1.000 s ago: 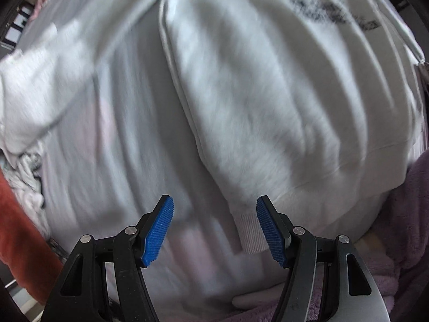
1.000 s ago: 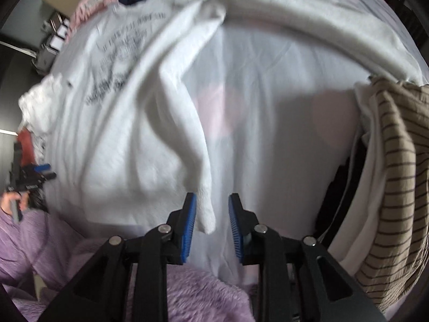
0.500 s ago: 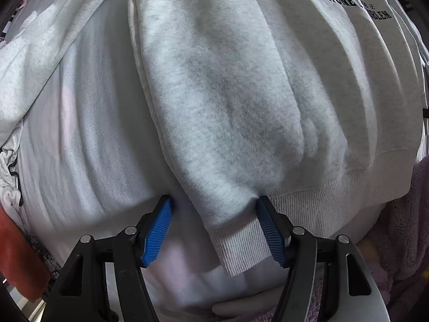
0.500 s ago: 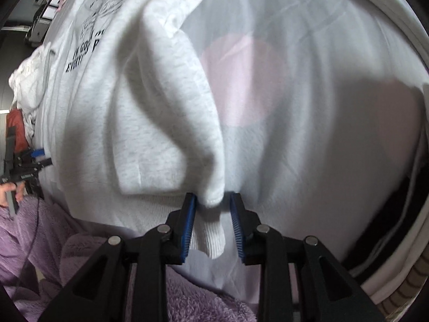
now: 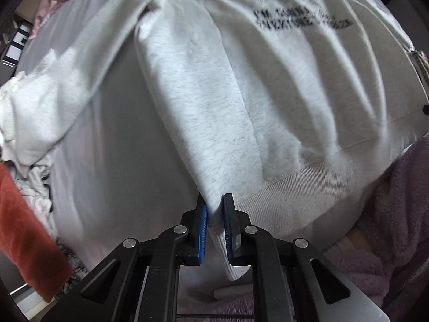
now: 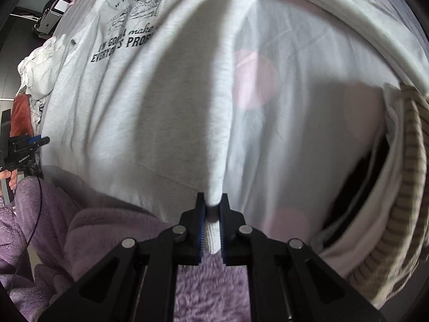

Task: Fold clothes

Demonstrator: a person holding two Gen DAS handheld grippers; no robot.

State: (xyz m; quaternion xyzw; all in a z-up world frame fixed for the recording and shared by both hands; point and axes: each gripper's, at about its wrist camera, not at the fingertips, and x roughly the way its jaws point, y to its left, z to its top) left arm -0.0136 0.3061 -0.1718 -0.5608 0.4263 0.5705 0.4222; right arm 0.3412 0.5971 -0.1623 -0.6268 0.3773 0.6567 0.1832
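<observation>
Left gripper [image 5: 215, 214] has just clamped onto a sweatshirt [image 5: 295, 86] cuff [image 5: 236, 263], matching the right gripper [image 6: 211, 209], already pinching the other cuff [image 6: 211, 237]. With the sweatshirt spread on the bed [image 5: 107, 145], both sleeves seem ready to fold inward.

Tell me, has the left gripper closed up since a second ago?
Yes. The left gripper stood wide open either side of the grey sweatshirt's sleeve cuff; now its blue pads have come inward and pinch that sleeve, beside the ribbed hem.
</observation>
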